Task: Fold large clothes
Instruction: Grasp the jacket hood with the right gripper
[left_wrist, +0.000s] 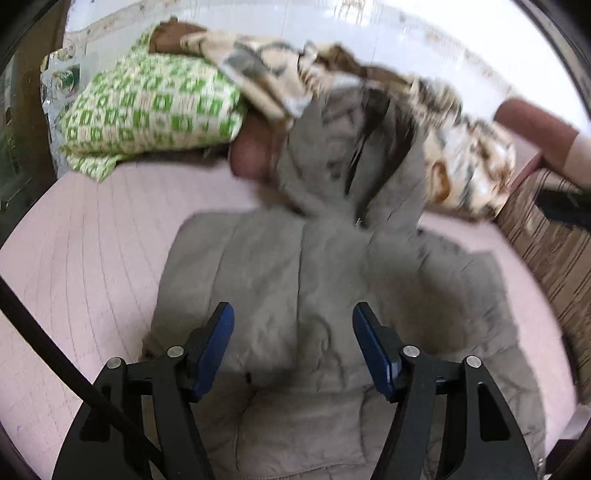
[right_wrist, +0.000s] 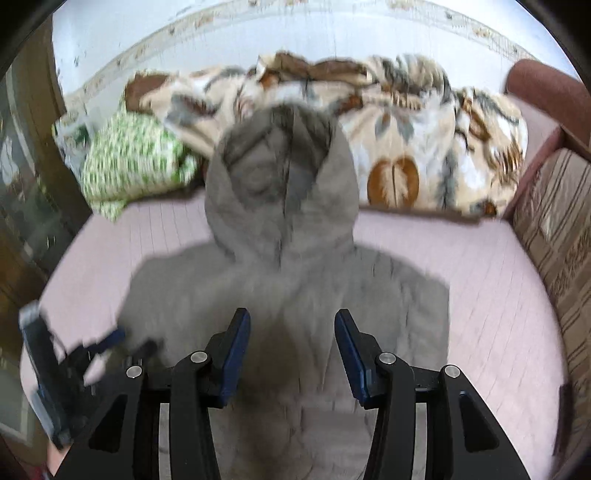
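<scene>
— Nearest, what is seen around the grey hooded jacket (right_wrist: 291, 280)?

— Closest to the camera, the right gripper (right_wrist: 291, 325) is held above the jacket's lower front, its blue pads (right_wrist: 236, 354) parted and nothing caught between them. No cloth is touched by either pad, as far as the blur allows it to be judged.

— And the other claw?

— The left gripper (left_wrist: 293, 317) is likewise spread above the jacket, over its lower body, with only air between the blue pads (left_wrist: 212, 347). In the right wrist view it is seen again at the jacket's left edge, blurred, beside the folded-in sleeve.

— Where is the jacket itself placed?

— It is laid flat, front up, on the pink bedsheet (right_wrist: 480, 288), its sleeves tucked in so that the body reads as a compact block. The zip line is run up the middle. The hood (right_wrist: 280, 177) is stretched out beyond the shoulders, away from the grippers.

— What is found beyond the jacket?

— Past the hood, a floral blanket (right_wrist: 424, 140) in cream, brown and grey is bunched along the far side, and the hood's tip is touched or overlapped by it. To the hood's left, a green-and-white checked pillow (left_wrist: 147, 107) is propped. To the jacket's right, a striped brown cushion (right_wrist: 557, 229) is set at the bed's edge. Behind the blanket, a pale wall (right_wrist: 184, 33) is seen.
</scene>
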